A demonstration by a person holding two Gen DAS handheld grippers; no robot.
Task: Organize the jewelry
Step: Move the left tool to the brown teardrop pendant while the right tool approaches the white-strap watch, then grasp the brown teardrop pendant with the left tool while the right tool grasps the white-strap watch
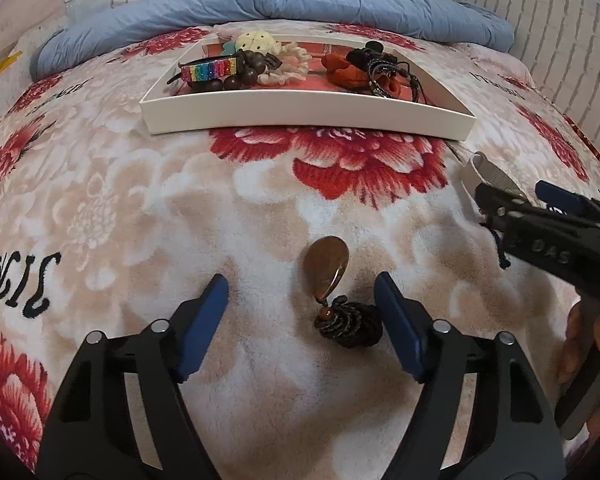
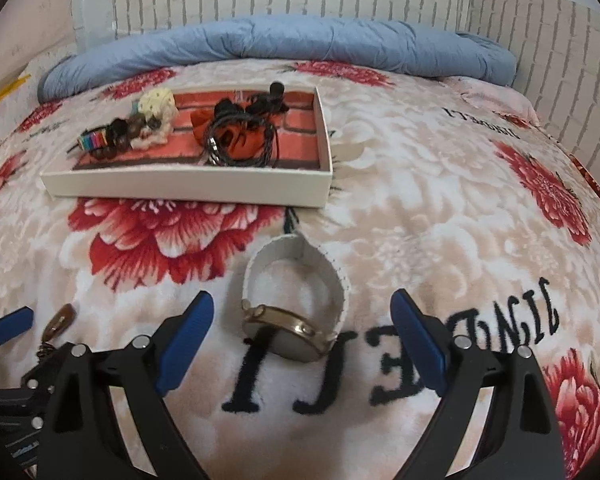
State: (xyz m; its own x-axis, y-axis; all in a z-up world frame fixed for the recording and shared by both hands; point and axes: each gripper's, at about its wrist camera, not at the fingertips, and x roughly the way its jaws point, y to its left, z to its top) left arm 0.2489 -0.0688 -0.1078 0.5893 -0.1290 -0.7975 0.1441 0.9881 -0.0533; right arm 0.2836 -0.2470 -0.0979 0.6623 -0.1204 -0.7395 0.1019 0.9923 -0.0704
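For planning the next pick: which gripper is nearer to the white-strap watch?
Right. The right gripper has its open fingers on both sides of the watch; the left gripper sits off to its left, around the brown pendant.

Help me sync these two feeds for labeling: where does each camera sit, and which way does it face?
Left wrist: on the left gripper, facing forward over the brown pendant toward the tray; its own fingers and the right gripper show.
Right wrist: on the right gripper, over the watch; its own fingers and a left finger show.
Shared: tray, pendant, watch, floral blanket.
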